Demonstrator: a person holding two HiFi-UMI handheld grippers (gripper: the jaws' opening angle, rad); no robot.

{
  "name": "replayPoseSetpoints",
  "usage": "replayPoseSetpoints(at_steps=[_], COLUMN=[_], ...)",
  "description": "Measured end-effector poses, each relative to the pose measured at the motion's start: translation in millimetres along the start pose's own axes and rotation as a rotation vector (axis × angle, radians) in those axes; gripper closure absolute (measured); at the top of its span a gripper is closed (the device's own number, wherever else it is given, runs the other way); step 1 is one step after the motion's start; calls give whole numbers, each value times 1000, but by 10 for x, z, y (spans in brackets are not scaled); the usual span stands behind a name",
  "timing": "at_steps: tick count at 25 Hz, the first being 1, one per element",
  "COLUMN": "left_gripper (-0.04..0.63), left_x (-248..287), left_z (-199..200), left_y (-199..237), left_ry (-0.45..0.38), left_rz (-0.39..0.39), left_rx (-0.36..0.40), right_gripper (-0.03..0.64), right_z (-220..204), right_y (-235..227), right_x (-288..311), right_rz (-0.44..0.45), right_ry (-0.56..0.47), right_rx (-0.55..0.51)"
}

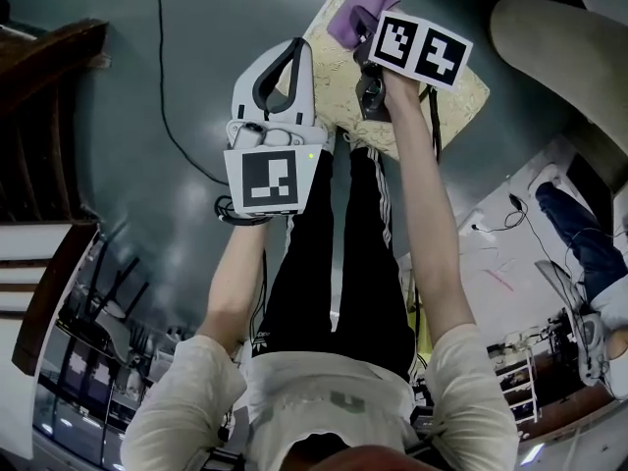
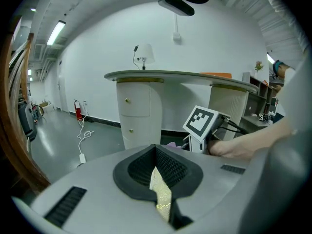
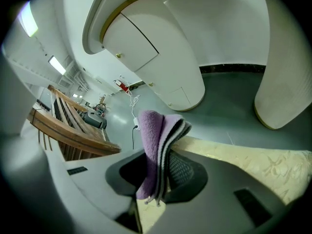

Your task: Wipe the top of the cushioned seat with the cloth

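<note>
Left tongs (image 2: 156,165) clenched on thin edge of cushioned seat (image 1: 432,106), at its left side. Right tongs (image 3: 163,174) nearer the work, grasping folded purple cloth (image 3: 155,145) at seat's far left corner. Bare top stretches rightward from cloth. I judge the wipe sweeps that way. No containers here.

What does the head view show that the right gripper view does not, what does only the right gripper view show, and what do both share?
Only the head view shows the left gripper at the cushioned seat's edge, the marker cubes and the person's arms. Only the right gripper view shows the right gripper with its jaws shut on the folded purple cloth, and a white cabinet door. Both show the cloth, the cream seat and the grey floor.
</note>
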State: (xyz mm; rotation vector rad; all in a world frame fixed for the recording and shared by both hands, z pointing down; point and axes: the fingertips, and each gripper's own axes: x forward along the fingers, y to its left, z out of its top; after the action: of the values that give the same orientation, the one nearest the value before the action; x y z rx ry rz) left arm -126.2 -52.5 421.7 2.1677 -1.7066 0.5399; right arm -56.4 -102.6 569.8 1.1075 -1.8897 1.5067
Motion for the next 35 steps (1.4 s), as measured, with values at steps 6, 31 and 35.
replayPoseSetpoints(at_steps=[6, 31, 35], left_gripper=[603, 603, 603], left_x=[54, 294, 326], left_z=[2, 7, 31], left_y=[-103, -624, -683], left_ry=[12, 64, 43], left_rz=[-19, -149, -154], left_rx=[10, 106, 97], right_gripper=[526, 526, 526], right_z=[-142, -696, -727], right_y=[-398, -2089, -2138], right_x=[-327, -1763, -1776], right_rz=[-30, -322, -339], right_ry=[13, 0, 17], right_rx=[41, 41, 2])
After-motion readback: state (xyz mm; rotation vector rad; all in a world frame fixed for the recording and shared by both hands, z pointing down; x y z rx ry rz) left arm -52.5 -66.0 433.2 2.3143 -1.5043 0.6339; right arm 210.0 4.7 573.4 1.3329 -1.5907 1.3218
